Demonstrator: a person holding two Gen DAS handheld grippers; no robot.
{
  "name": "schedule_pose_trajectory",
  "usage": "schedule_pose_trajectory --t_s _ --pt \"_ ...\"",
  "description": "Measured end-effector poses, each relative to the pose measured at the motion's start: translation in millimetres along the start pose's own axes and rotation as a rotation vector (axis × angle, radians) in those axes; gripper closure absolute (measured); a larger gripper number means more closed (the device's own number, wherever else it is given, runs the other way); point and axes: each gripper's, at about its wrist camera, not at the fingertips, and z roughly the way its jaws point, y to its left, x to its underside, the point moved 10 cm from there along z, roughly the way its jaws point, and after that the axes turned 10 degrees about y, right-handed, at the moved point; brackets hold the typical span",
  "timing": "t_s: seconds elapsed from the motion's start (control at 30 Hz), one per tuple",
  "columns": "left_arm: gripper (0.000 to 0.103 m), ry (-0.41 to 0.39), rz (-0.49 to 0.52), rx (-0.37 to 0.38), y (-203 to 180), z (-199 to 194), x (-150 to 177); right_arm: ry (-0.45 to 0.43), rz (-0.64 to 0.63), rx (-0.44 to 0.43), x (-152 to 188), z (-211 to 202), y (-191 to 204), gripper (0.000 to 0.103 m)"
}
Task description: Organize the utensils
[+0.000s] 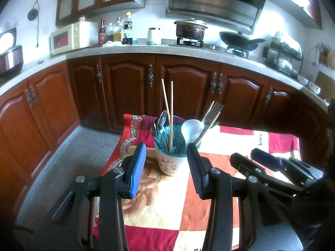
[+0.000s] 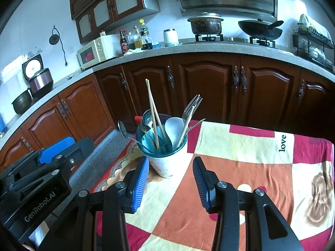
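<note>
Seemingly with the sorting done, the utensils (image 1: 188, 125) all stood in the cup (image 1: 170, 161) on the cloth-covered bench (image 2: 240, 167), while the left claw (image 1: 166, 169) and right claw (image 2: 170, 183) hung apart, empty, probably needing only withdrawal.

left tool (image 1: 166, 168) agape, right tool (image 2: 170, 182) agape

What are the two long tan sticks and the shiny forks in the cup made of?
The two long tan chopsticks look like bamboo or wood: matte, pale and straight. The shiny grey forks look like polished metal, probably steel, since they gleam. They stand in the white flowered cup.
</note>
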Motion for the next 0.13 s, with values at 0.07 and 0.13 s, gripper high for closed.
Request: schedule_pose_trajectory --t_s 0.07,0.13 --pt "0.063 0.000 0.003 -0.001 -0.7 1.9 0.3 0.003 0.003 0.000 0.6 1.0 -2.0 0.061" --pt "0.063 0.002 0.007 -0.004 -1.8 2.8 0.8 0.003 0.008 0.002 1.8 1.8 -5.8 0.061"
